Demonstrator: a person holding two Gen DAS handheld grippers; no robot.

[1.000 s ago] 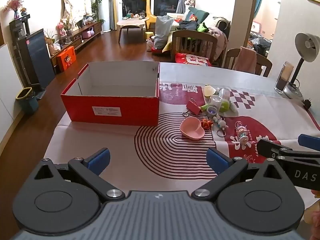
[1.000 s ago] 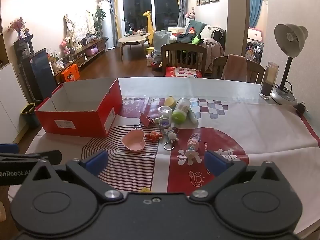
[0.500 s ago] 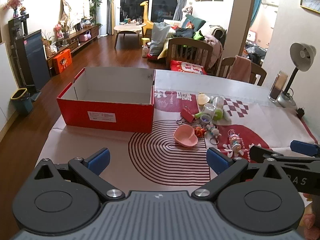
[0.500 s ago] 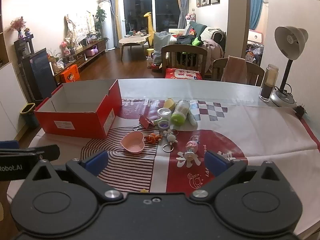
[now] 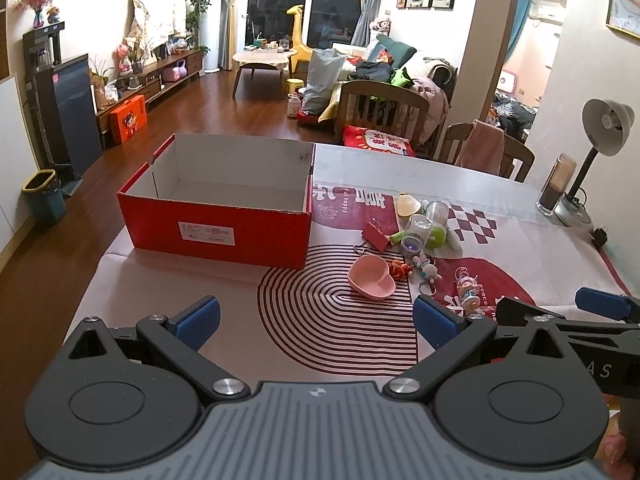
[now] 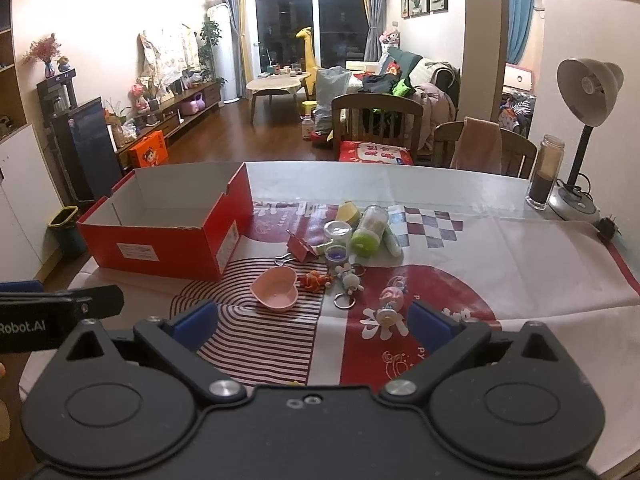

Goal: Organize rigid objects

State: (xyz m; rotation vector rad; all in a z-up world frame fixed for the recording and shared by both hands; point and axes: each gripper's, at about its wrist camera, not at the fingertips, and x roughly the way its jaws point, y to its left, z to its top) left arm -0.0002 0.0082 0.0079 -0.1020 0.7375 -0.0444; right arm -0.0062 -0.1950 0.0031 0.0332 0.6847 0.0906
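Two tools hang over the near edge of the tabletop [image 5: 168, 276], and I see both spread wide with nothing between their blue pads: the left tool [image 5: 316, 320] and the right tool [image 6: 312, 326]. Farthest left on the patterned cloth sits the red cardboard box [image 5: 218, 204], open on top with its white inside bare. Just right of its near corner lies a red binder clip [image 6: 301, 247], and in front of that a pink heart-shaped dish [image 6: 276, 289], nearest to me of the cluster. Touching the dish's right side is a small orange toy [image 6: 316, 280], then a pale keychain figure [image 6: 349, 280] with its ring. Behind them lie a clear jar [image 6: 338, 236], a green-capped bottle [image 6: 370, 232] on its side and a yellow cup [image 6: 349, 212]. A pink figurine [image 6: 390, 300] lies apart, further right. Far right stand a dark jar [image 6: 546, 176] and a desk lamp [image 6: 584, 128].
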